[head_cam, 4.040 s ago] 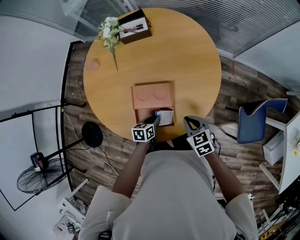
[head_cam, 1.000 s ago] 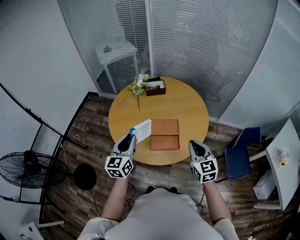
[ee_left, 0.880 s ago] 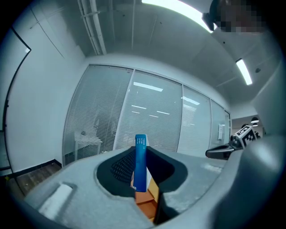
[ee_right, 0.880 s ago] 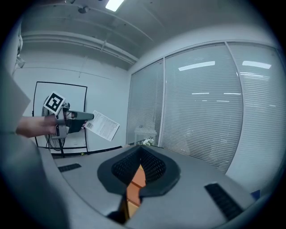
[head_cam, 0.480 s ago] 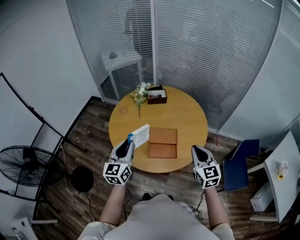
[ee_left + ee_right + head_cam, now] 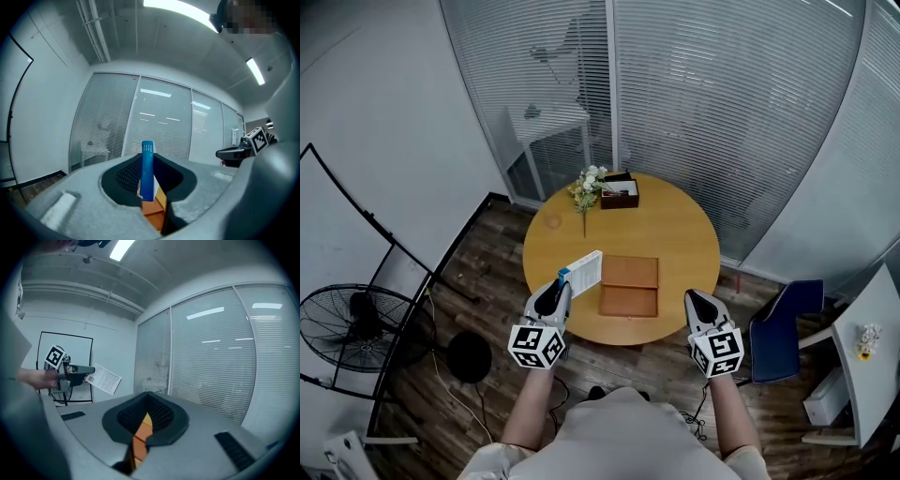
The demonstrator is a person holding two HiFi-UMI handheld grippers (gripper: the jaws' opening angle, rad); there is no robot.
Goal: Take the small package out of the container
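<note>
The small package (image 6: 584,271), a flat white box with a blue edge, is held up in the air over the left edge of the round table (image 6: 675,225). My left gripper (image 6: 560,285) is shut on it. In the left gripper view the package's blue edge (image 6: 147,169) stands upright between the jaws of the left gripper (image 6: 148,165). The orange container (image 6: 629,286) lies open on the table, to the right of the package. My right gripper (image 6: 695,296) hovers off the table's near right edge, shut and empty. The right gripper view shows the package (image 6: 105,379) at the left.
White flowers (image 6: 587,187) and a dark box of pens (image 6: 620,194) sit at the table's far side. A blue chair (image 6: 778,328) stands at the right, a floor fan (image 6: 356,328) at the left. Glass walls with blinds close off the back.
Four seconds ago my left gripper was down in the container at the package; now it holds the package lifted out to the left. Over the last second both grippers have barely moved.
</note>
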